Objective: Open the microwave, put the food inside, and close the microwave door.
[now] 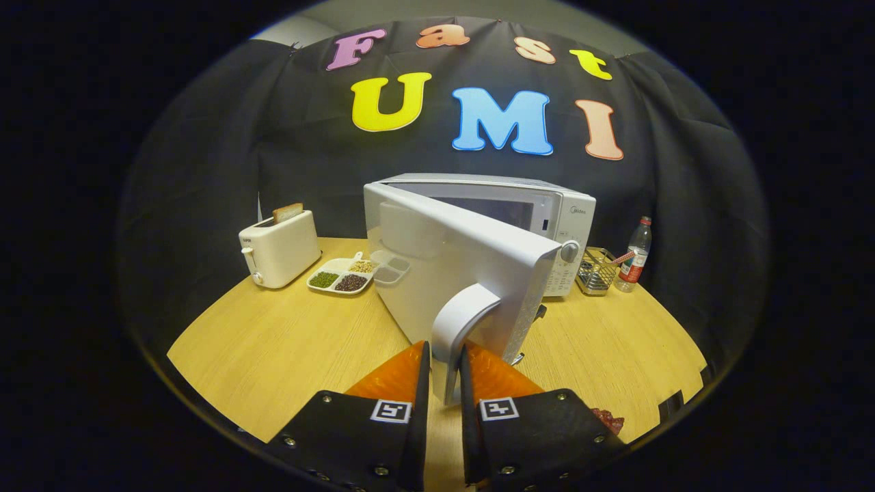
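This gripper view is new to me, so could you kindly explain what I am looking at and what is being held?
The camera rides on a hand-held two-finger gripper and looks forward along its fingers. Both fingers press on the door handle of a white microwave, whose door stands partly swung open. The microwave stands on a wooden table. To one side of it are a toaster with a bread slice sticking up and a divided dish of beans. On the other side are a wire basket and a water bottle.
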{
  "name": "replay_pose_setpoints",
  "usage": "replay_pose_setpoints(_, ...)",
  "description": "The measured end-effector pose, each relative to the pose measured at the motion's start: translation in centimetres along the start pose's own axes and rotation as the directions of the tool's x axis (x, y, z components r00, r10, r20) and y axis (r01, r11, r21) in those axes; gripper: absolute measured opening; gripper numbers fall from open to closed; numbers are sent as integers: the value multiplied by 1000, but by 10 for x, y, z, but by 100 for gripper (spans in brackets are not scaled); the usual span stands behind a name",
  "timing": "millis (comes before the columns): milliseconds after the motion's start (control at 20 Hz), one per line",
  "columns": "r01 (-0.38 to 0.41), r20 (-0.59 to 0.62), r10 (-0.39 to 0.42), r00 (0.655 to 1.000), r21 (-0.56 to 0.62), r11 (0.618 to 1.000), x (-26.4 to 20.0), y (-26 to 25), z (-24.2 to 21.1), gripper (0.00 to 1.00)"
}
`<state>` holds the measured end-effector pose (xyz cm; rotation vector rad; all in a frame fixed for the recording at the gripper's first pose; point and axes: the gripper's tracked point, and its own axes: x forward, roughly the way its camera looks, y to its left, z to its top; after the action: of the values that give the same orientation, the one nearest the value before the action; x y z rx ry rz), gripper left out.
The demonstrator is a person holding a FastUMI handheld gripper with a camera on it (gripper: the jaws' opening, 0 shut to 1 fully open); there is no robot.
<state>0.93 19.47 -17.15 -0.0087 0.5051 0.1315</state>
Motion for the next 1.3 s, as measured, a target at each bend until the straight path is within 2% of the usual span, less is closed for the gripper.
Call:
replay_pose_setpoints(400,-77,23,77,997,-29,997,-21,62,-2,25)
replay_pose_setpoints(650,-175,28,177,984,-72,982,-29,106,-2,27)
replay_pose_setpoints(850,-181,23,186,982,-141,973,-32,118,-3,27)
replay_pose_setpoints(900,-185,14,189,982,-145,972,-34,119,-4,31)
replay_pose_setpoints(950,-225,7,228,974,-134,965,-38,127,-7,31)
replay_pose_setpoints(1050,-302,11,306,952,-136,944,-50,142,-6,46)
replay_pose_setpoints(1100,-369,14,374,927,-137,919,-59,153,-5,48)
replay_pose_setpoints(1200,-510,15,516,856,-128,850,-79,171,-4,48)
replay_pose_setpoints(1250,-560,17,567,824,-128,818,-87,176,-3,55)
replay_pose_setpoints(1300,-588,29,597,802,-135,797,-98,173,3,80)
